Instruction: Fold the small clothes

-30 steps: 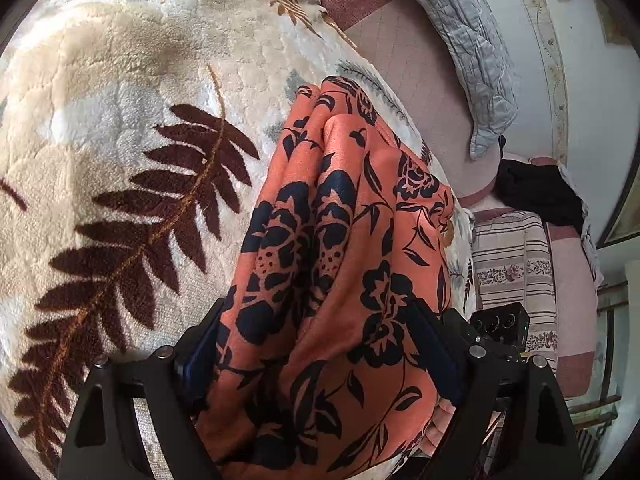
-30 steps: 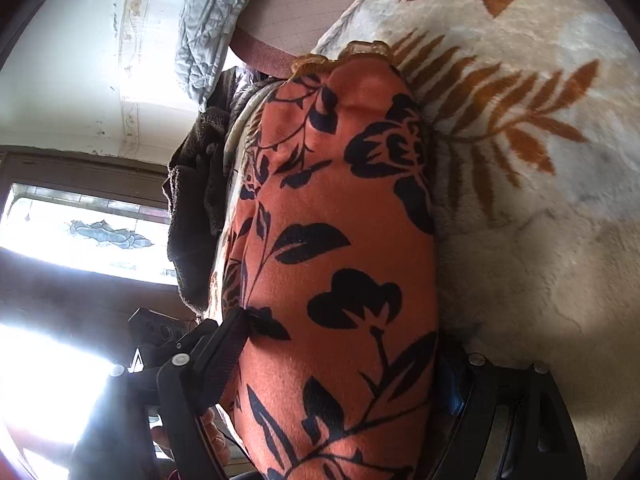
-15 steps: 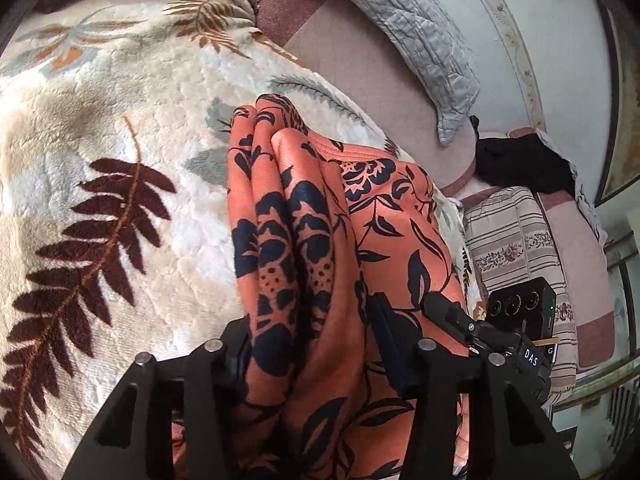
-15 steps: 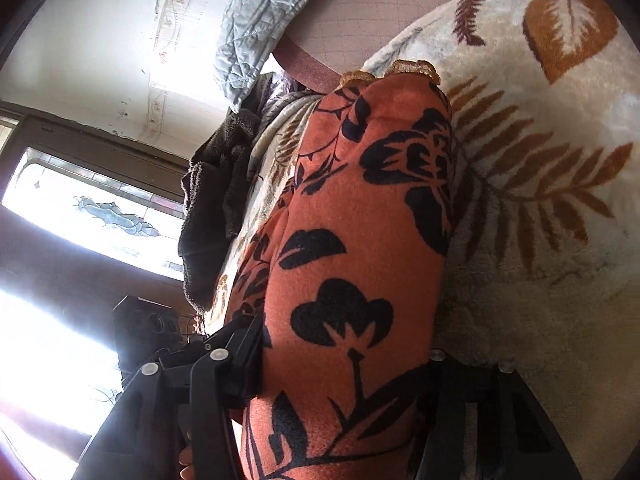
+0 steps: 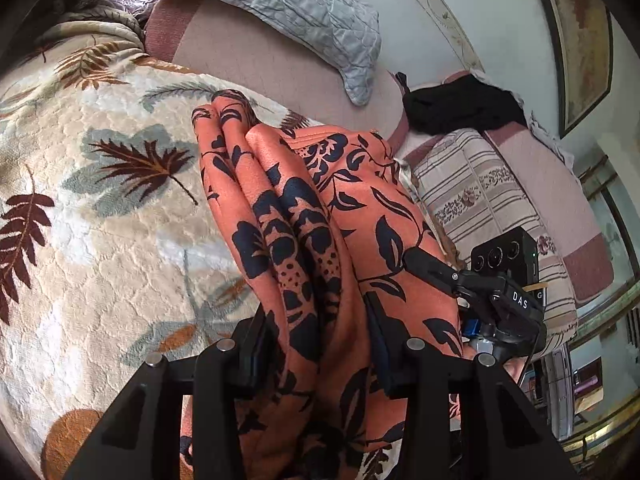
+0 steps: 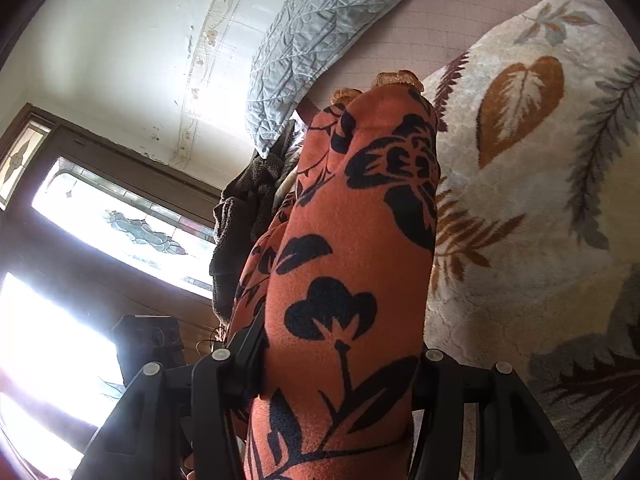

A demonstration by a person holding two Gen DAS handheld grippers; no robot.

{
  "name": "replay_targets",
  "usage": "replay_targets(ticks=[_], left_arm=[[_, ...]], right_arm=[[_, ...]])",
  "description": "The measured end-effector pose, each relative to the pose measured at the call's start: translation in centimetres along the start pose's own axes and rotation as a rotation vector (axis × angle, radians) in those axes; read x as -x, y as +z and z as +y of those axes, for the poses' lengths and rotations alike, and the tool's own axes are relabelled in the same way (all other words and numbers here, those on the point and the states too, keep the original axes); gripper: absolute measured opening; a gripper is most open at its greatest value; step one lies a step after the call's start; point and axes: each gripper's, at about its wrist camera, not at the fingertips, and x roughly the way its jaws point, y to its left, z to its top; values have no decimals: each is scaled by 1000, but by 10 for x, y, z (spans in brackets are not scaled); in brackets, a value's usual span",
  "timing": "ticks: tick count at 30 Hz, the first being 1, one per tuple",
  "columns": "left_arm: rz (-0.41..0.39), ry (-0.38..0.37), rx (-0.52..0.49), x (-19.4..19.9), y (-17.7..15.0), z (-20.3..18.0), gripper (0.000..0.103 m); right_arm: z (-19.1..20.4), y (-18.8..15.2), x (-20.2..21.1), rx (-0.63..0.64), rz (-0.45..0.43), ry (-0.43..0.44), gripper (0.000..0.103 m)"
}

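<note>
An orange garment with a black flower print (image 5: 304, 216) is held between both grippers above a cream leaf-patterned blanket (image 5: 100, 208). My left gripper (image 5: 320, 340) is shut on a bunched fold of it. My right gripper (image 6: 340, 356) is shut on another fold of the same garment (image 6: 360, 248). In the left wrist view the right gripper (image 5: 432, 268) shows at the garment's right side. The cloth hangs in thick folds and hides the fingertips of both grippers.
A grey quilted pillow (image 5: 288, 4) and a pink mattress (image 5: 256, 60) lie behind the blanket. A black cloth (image 5: 460, 108) rests on striped folded bedding (image 5: 492, 208) to the right. A bright window (image 6: 100, 248) fills the left of the right wrist view.
Both grippers have closed tighter on the garment and lifted it. Both views have tilted up, showing more of the pillow, wall and window.
</note>
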Motion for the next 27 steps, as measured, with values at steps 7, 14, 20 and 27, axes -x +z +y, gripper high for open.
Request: replay_targets(ticks=[7,14,20,27], left_arm=[[83,83,-52,-25,-17,-9,43],[157,214,1,-30,-20,17,52],[51,259,-52,-8,-11,13,55],[81,391,-118,-30,-12,9,55]], right_arm=[[-23,-12,7,-15,25,-41,54],[-47,-9,4,-52,98,-228,68],[-15,6,59,75,-139,-372,68],[15,11,29,162,-126,-307,50]])
